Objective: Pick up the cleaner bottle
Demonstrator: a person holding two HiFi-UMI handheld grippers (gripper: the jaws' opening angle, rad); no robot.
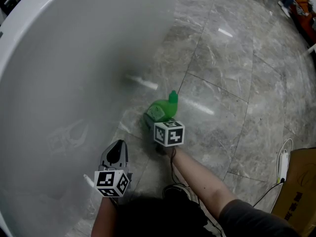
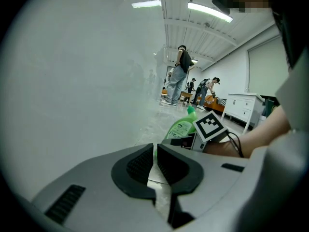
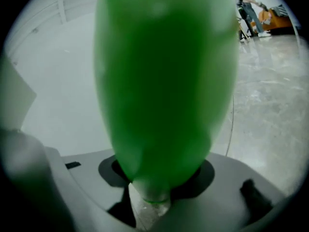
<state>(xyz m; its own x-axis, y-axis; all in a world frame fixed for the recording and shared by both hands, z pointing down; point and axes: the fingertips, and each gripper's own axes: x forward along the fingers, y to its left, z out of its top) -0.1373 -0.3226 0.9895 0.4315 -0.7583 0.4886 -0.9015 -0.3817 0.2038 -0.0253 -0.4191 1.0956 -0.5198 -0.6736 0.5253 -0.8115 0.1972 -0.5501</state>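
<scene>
The cleaner bottle (image 1: pixel 162 110) is green and sits low on the marble floor (image 1: pixel 227 73), just beside the curved white tub wall (image 1: pixel 59 73) on its left, with its cap tipped toward the far side. Your right gripper (image 1: pixel 154 122) has it. In the right gripper view the green body fills the space between the jaws and both dark pads press on its sides. I judge the grasp made and the lift not yet begun, though no view shows plainly whether the base has left the floor.

The next move calls for a straight rise with the clamp kept firm. The body is smooth and rounded, and it may slide or swing if you tilt your wrist.

Your left gripper (image 1: pixel 116 154) hangs nearer to you and to the left, close against the tub wall, its jaws together on nothing. Keep it where it is, out of the lifting path.

The tub wall is the one near obstacle, so draw the bottle up and slightly right. A white cable (image 1: pixel 276 181) and a cardboard box (image 1: pixel 298 191) lie well off to the right. People (image 2: pixel 181 74) stand far across the room.
</scene>
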